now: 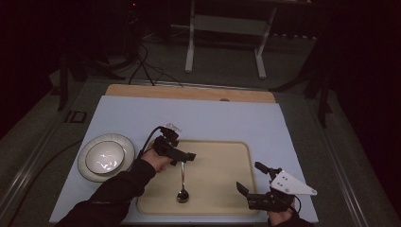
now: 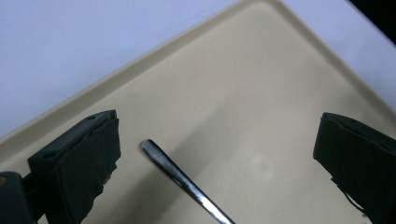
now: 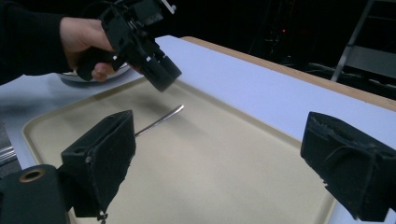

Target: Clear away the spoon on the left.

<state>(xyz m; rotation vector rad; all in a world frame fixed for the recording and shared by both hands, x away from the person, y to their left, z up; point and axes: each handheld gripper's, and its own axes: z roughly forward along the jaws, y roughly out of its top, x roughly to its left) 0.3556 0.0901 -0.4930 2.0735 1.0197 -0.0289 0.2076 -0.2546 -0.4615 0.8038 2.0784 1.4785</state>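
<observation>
The left gripper (image 1: 185, 156) hangs with jaws wide and empty above the spoon (image 1: 182, 185), which lies on the tray (image 1: 222, 201); the right gripper (image 1: 255, 179) waits open near the tray's corner. A careless sweep could skid the spoon. Pale mat, 2 stacked dishes (image 1: 106, 156), dark room.

High view overlooks table; both gripper views closely share the tray (image 2: 261, 93).
</observation>
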